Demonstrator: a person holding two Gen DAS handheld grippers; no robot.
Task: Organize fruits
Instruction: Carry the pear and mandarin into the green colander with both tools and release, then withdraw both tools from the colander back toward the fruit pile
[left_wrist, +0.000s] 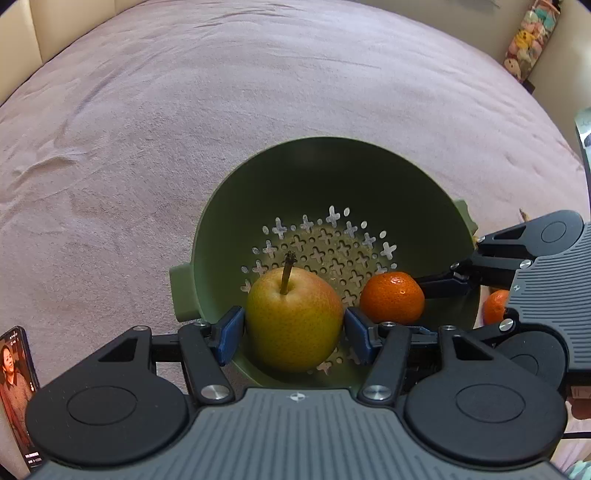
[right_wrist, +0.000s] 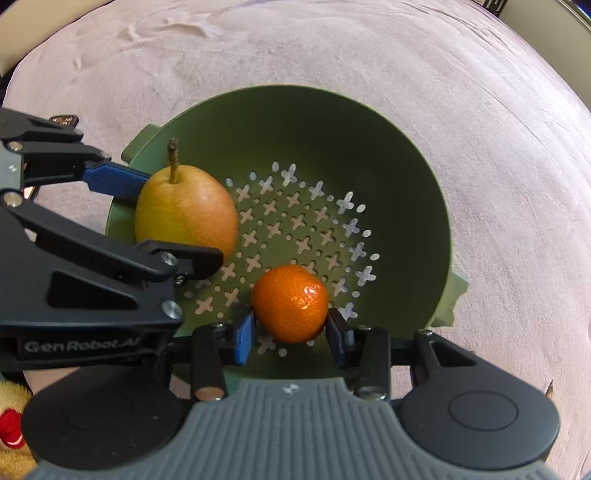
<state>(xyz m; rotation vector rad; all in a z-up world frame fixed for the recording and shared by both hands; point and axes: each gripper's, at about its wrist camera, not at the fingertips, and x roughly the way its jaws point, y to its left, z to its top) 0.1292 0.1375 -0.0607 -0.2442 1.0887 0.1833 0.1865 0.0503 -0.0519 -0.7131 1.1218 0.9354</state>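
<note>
Left tongs (left_wrist: 293, 328) clamped on pear (left_wrist: 293, 317), stem up, low at near left inside green colander (left_wrist: 332, 166). Right tongs (right_wrist: 291, 334) clamped on mandarin (right_wrist: 290, 302), just right of pear, over holed floor. Probably release next, each fruit straight below.

Black linkages, blue jaws, ribbed grey housing

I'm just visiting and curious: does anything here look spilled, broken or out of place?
Nothing looks spilled or damaged. The pear and a mandarin are held over the green colander, one in each gripper. The only stray is a second mandarin lying outside the colander on the pink cloth.
</note>
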